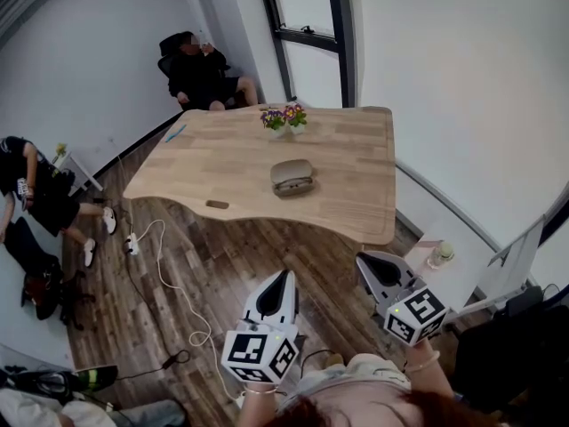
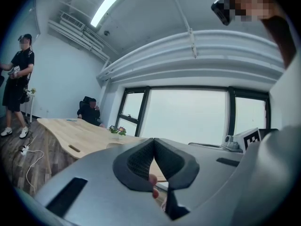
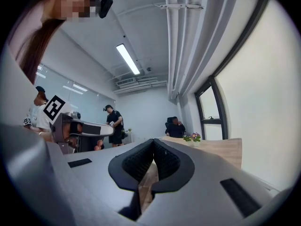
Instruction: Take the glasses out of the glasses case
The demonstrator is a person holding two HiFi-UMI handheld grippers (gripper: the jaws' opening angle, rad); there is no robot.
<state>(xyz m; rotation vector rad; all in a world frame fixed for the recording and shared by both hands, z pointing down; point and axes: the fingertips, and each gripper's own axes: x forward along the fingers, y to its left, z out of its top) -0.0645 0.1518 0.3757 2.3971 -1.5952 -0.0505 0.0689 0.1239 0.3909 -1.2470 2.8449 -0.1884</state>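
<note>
glasses case (image 1: 292, 177) lies mid wooden table (image 1: 356, 154), near the flower pots (image 1: 284, 119). left gripper (image 1: 285, 276) hangs over the floor, well short of the table, jaws pressed together, empty. right gripper (image 1: 361, 259) alike, tips meeting, gripping nothing.

The table (image 1: 356, 163) is pale matt wood, the glasses case (image 1: 292, 177) smooth grey.

Bright, even daylight from the window (image 2: 188, 119), blown out white. Ceiling strip light (image 3: 128, 59) on. Soft shadows. Heavy fisheye bend, dark vignette corners. Near foreground slightly soft.
</note>
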